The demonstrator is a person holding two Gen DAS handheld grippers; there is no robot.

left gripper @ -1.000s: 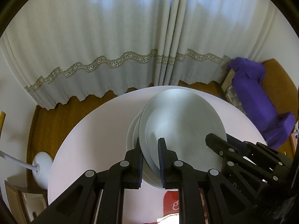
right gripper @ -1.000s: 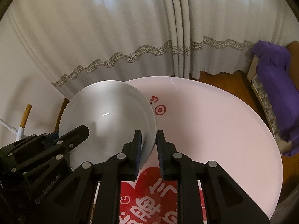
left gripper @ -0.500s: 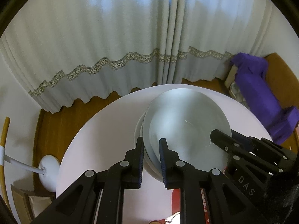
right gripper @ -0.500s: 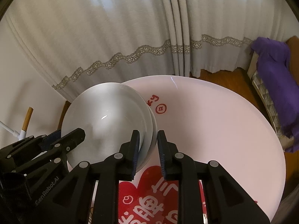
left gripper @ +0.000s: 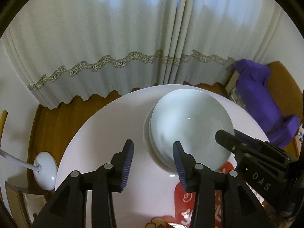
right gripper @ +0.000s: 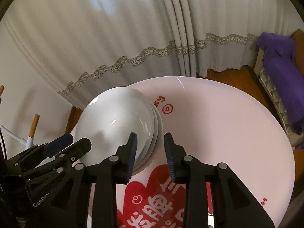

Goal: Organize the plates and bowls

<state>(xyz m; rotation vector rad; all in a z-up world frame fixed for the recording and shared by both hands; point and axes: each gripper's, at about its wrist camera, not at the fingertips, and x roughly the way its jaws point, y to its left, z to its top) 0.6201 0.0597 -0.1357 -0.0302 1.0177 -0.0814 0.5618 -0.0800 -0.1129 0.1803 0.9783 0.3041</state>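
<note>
A stack of white plates (left gripper: 190, 125) rests on the round pale pink table (left gripper: 106, 133). It also shows in the right wrist view (right gripper: 117, 125). My left gripper (left gripper: 153, 155) is open and empty at the stack's near left edge, its right finger over the rim. My right gripper (right gripper: 150, 152) is open and empty at the stack's near right edge. Each gripper shows in the other's view: the right one (left gripper: 252, 157) and the left one (right gripper: 57, 152).
The table (right gripper: 228, 133) carries a red printed design (right gripper: 152, 199) near me. White curtains (left gripper: 133, 47) hang behind. A purple cloth (left gripper: 260, 98) lies on furniture at the right. A white lamp base (left gripper: 45, 171) sits on the wooden floor at the left.
Both grippers have opened and let go of the top plate, which now lies flat on the stack. Both have drawn back slightly.
</note>
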